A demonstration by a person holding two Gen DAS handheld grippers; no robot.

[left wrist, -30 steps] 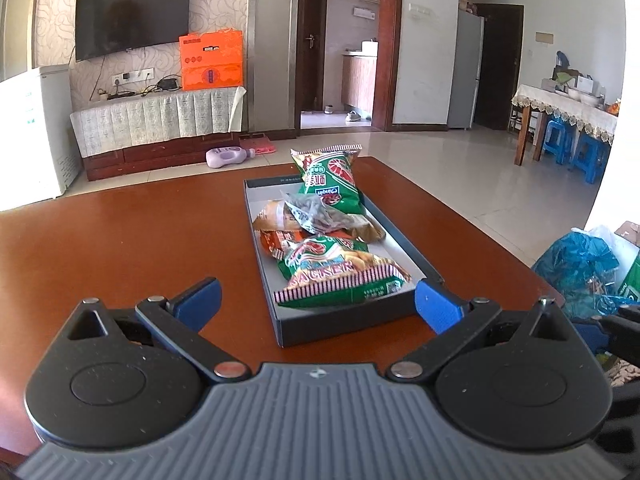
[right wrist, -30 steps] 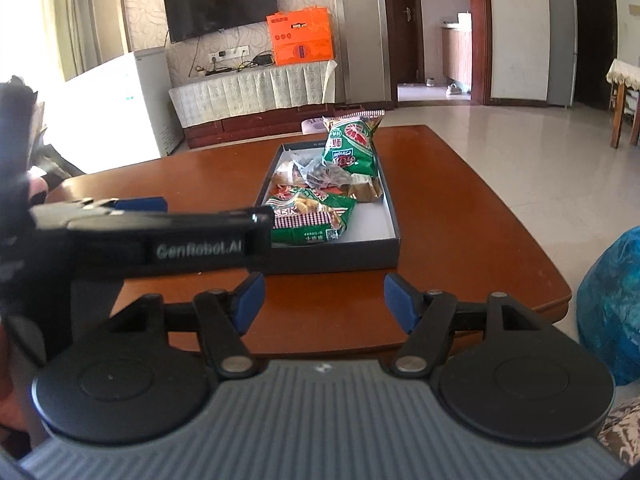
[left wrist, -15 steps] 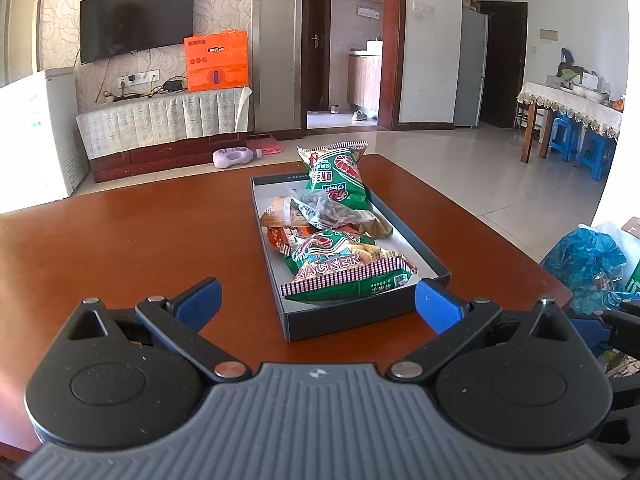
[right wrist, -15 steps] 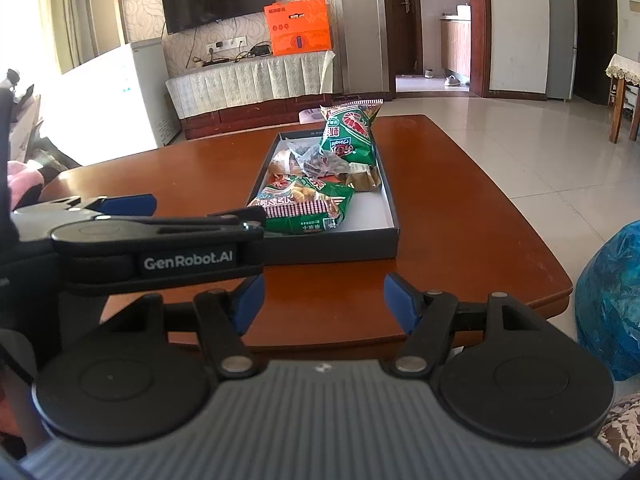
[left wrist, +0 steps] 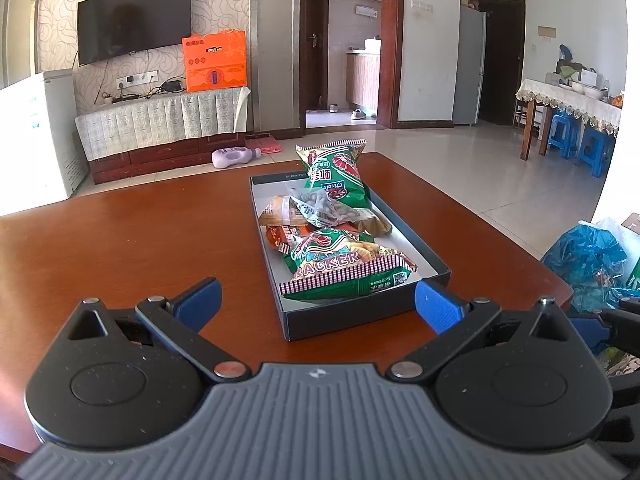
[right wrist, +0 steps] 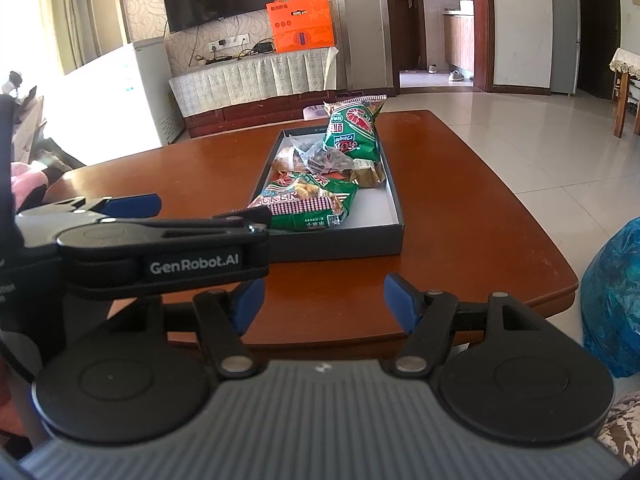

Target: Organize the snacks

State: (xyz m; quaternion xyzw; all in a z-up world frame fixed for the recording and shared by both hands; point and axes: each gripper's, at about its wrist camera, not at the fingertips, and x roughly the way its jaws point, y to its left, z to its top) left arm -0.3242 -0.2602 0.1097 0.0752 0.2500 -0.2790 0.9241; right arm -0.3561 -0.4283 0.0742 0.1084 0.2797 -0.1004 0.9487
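The dark tray (left wrist: pixel 362 314) lies lengthwise on the brown table (left wrist: pixel 120 248), its near wall close to the table's front edge, with bare wood on both sides. All snack packets (left wrist: pixel 344 268) are inside it; a green one (left wrist: pixel 334 178) leans over the far rim. The left gripper (left wrist: pixel 316 300) and right gripper (right wrist: pixel 322 300) hang before the tray, jaws open, holding nothing. A tiled floor (left wrist: pixel 480 172) surrounds the table.

Wall television (left wrist: pixel 134 30), orange box (left wrist: pixel 214 60)
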